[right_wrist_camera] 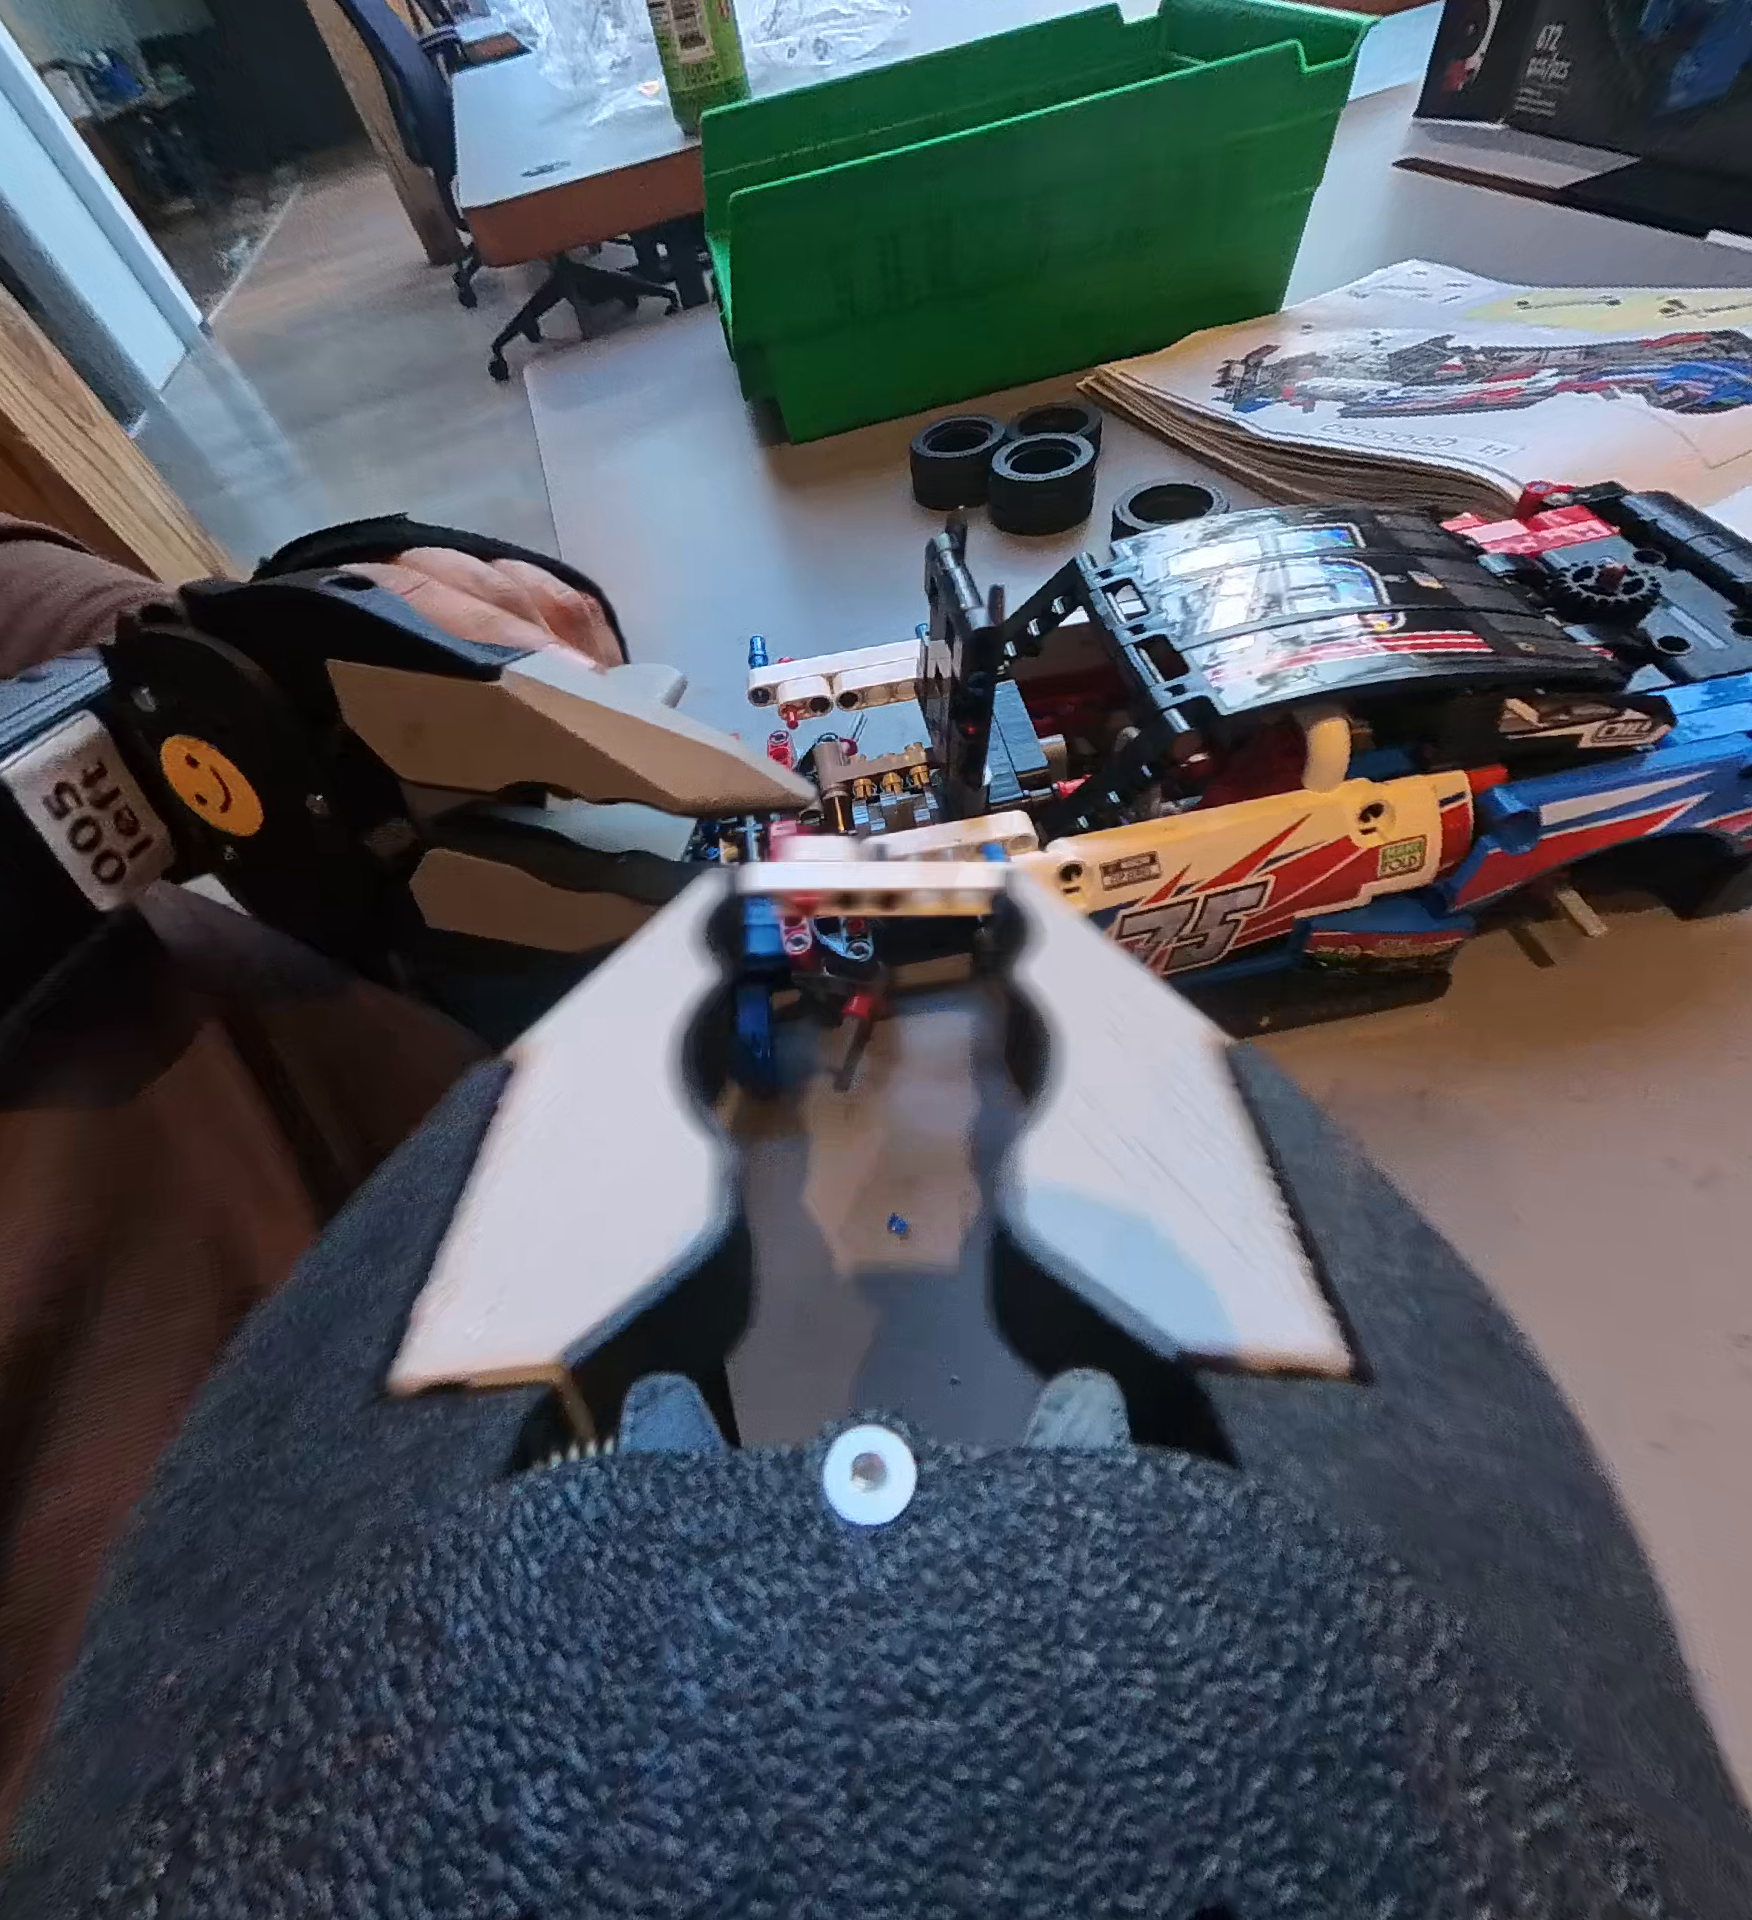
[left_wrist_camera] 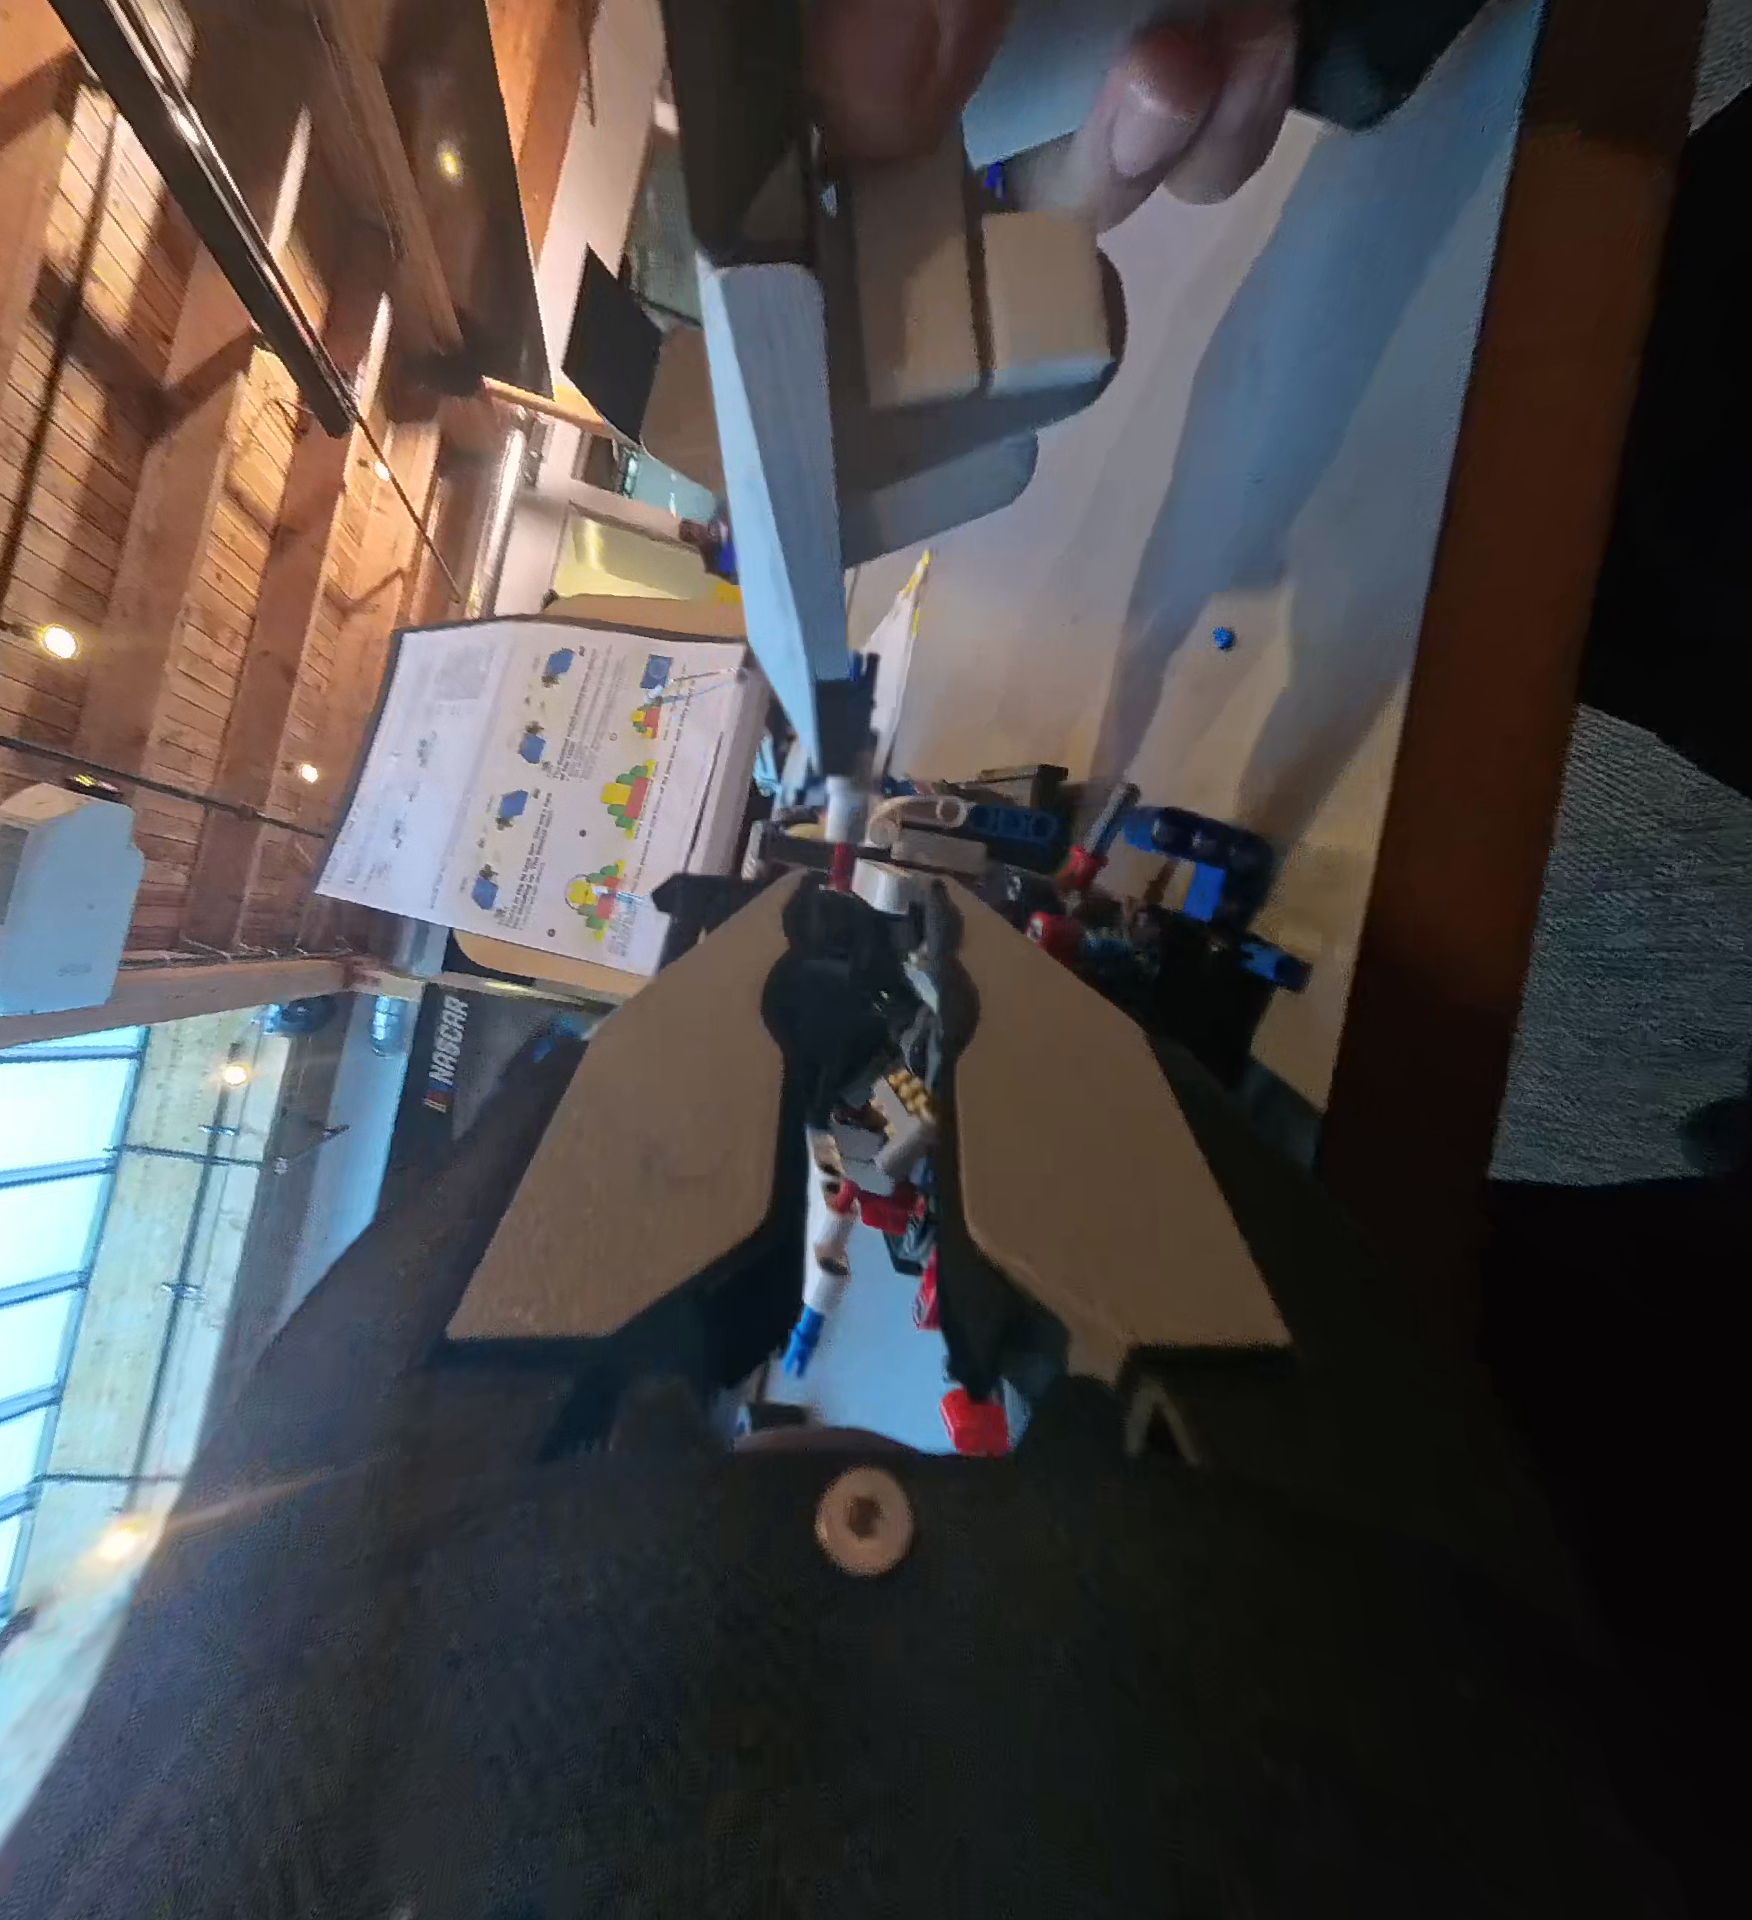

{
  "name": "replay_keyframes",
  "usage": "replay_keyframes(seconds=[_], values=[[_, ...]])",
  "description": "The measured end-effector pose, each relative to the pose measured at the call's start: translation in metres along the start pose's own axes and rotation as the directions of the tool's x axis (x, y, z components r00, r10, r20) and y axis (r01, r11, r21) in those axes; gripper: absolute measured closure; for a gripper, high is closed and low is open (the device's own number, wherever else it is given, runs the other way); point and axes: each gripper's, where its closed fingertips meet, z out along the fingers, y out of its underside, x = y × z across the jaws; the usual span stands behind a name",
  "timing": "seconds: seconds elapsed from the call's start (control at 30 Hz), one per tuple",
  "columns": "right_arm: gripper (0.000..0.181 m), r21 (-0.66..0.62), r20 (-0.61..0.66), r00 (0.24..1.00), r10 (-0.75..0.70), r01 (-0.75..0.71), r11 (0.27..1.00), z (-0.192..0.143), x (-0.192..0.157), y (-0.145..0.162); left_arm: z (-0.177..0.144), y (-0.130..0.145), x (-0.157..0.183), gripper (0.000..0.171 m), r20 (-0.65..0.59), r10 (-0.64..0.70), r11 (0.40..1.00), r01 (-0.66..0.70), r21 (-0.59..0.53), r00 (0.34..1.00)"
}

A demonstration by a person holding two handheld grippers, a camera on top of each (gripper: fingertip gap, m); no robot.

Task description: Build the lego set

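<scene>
A partly built Lego race car (right_wrist_camera: 1371, 748), blue, white and red with a black roof, lies on the table (right_wrist_camera: 1474, 1195). My right gripper (right_wrist_camera: 867, 914) is shut on a white holed beam (right_wrist_camera: 882, 881) and holds it crosswise against the car's open front end. My left gripper (right_wrist_camera: 747, 831) comes in from the left and is clamped on the front frame by the engine block. In the left wrist view my left gripper (left_wrist_camera: 867, 904) grips the car's front parts (left_wrist_camera: 882, 1122), and one of the right gripper's fingers (left_wrist_camera: 778, 499) reaches down from above.
A green bin (right_wrist_camera: 1007, 229) stands behind the car, with several black tyres (right_wrist_camera: 1038, 468) in front of it. An open instruction booklet (right_wrist_camera: 1474, 384) lies at the back right. A tiny blue pin (right_wrist_camera: 895, 1226) lies on the table below my right gripper. A printed sheet (left_wrist_camera: 539, 790) stands in the left wrist view. My two grippers' fingertips are within a few centimetres of each other. Both grippers' tips are roughly 8 centimetres from the tiny blue pin (right_wrist_camera: 895, 1226).
</scene>
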Motion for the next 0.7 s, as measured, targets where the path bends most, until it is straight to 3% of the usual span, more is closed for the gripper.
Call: replay_keyframes(seconds=[0.03, 0.17, 0.37, 0.53, 0.7], values=[[0.168, 0.010, 0.029, 1.000, -0.006, 0.005, 1.000, 0.000, -0.004, -0.001, 0.000, 0.004, 0.000, 0.158, -0.009, -0.017, 1.000, 0.017, -0.015, 1.000], [0.167, 0.035, -0.022, 0.999, 0.024, -0.023, 0.999, 0.003, 0.004, -0.003, 0.006, 0.010, 0.002, 0.166, -0.052, -0.097, 0.995, 0.095, -0.038, 0.994], [0.164, 0.015, -0.007, 0.998, 0.065, -0.064, 0.998, 0.005, 0.006, 0.001, 0.012, 0.009, 0.004, 0.171, -0.047, -0.065, 0.996, 0.063, -0.056, 0.997], [0.158, -0.082, -0.129, 0.991, -0.030, 0.020, 0.996, -0.013, 0.025, 0.015, 0.008, 0.009, 0.006, 0.170, -0.063, -0.077, 0.996, 0.074, -0.049, 0.995], [0.147, -0.195, -0.210, 0.977, -0.041, -0.001, 0.981, -0.041, 0.036, 0.041, -0.003, 0.010, 0.009, 0.167, -0.093, -0.124, 0.991, 0.119, -0.058, 0.988]])
